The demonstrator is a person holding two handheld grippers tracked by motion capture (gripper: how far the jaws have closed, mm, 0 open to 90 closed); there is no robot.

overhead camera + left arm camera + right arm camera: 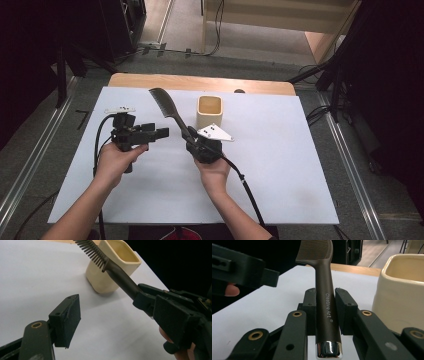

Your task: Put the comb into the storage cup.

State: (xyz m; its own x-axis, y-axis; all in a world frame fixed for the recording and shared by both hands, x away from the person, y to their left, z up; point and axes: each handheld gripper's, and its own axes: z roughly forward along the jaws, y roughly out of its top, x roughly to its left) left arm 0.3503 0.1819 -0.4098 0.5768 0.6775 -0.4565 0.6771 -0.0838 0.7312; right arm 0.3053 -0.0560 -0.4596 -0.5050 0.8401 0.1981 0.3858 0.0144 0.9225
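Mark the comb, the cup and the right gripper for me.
comb (325,302), right gripper view, on its handle.
cup (209,111), high view, on its front wall.
right gripper (325,312), right gripper view, between the jaws.

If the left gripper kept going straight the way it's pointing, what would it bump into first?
Probably the comb, at its dark handle, which the right gripper holds across the left gripper's path. The cream cup sits farther on. Depth is hard to judge, so it might pass just under.

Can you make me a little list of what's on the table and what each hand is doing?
table: white sheet
comb: dark, handle clamped in the right gripper, teeth end raised
cup: cream, squarish, upright, beside the comb
left gripper: jaws open, nothing between them
comb and cup: apart, comb not in the cup
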